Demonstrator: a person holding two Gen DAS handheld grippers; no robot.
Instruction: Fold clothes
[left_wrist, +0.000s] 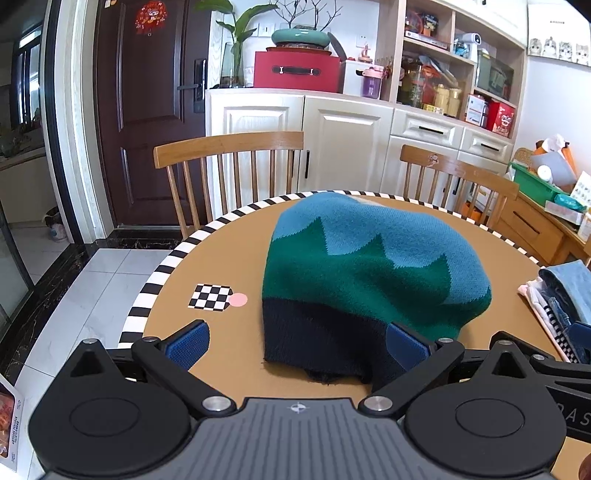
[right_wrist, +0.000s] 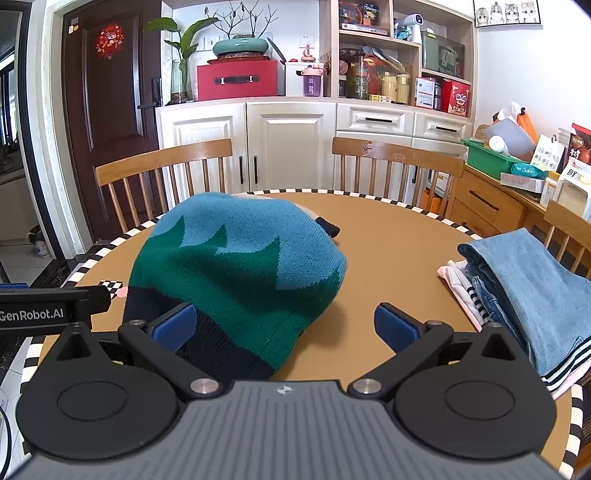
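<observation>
A folded knit sweater (left_wrist: 369, 266), blue, green and navy, lies on the round brown table (left_wrist: 221, 266); it also shows in the right wrist view (right_wrist: 240, 273). My left gripper (left_wrist: 295, 343) is open, its jaws wide apart over the sweater's near navy hem, the right finger (left_wrist: 406, 345) over the fabric. My right gripper (right_wrist: 284, 326) is open at the sweater's near right corner, its left finger (right_wrist: 173, 326) over the navy hem, its right finger over bare table. Neither holds anything.
A stack of folded clothes (right_wrist: 524, 291) with jeans on top sits at the table's right edge, also in the left wrist view (left_wrist: 565, 302). A checkered marker (left_wrist: 210, 297) lies on the left. Two wooden chairs (left_wrist: 229, 166) stand behind the table. A cluttered sideboard (right_wrist: 517, 192) is at right.
</observation>
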